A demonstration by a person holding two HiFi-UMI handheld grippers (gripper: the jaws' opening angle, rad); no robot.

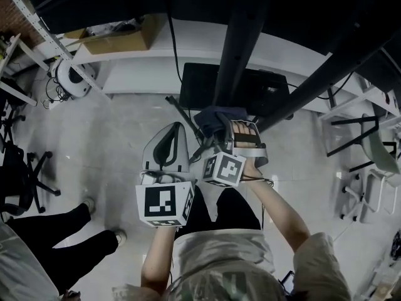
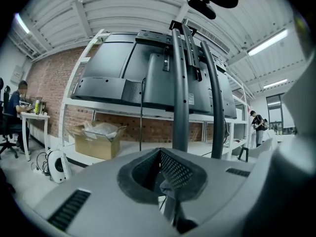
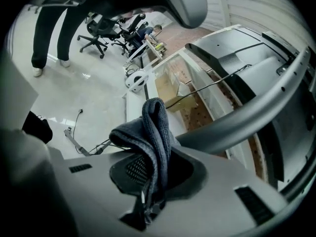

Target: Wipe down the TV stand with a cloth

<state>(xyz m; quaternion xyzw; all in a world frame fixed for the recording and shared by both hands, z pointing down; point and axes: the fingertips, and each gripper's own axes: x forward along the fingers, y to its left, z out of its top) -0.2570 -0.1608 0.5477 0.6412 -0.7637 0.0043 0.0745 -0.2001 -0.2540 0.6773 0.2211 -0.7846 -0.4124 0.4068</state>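
**Head view.** The top of the TV stand (image 1: pixel 241 36) is cut off by the upper edge. Only its dark poles (image 1: pixel 313 80) and the black base plate (image 1: pixel 250 89) can be seen. The right gripper (image 1: pixel 229 132) holds a dark blue cloth (image 1: pixel 216 119) at the near edge of the base plate, close to the foot of the poles. I cannot tell if the cloth touches the stand. The left gripper (image 1: pixel 175 133) is just beside it, over the pale floor (image 1: pixel 119 137), which is open to the left. Another person's legs (image 1: pixel 62 237) stand at the lower left.

**Left gripper view.** The fingers lie together with nothing between them. In front, the two poles rise to the back of the TV (image 2: pixel 113 78). A white rack (image 2: pixel 66 112) and a cardboard box (image 2: pixel 96 139) stand behind them.

**Right gripper view.** The fingers are clamped on the cloth, which stands up out of them, folded over. It is thick, has a ribbed weave, and one hem hangs to the left. A curved pole crosses just behind the cloth, and the place where they may meet is hidden. To the left the floor is open, as far as some office chairs (image 3: pixel 101 31).
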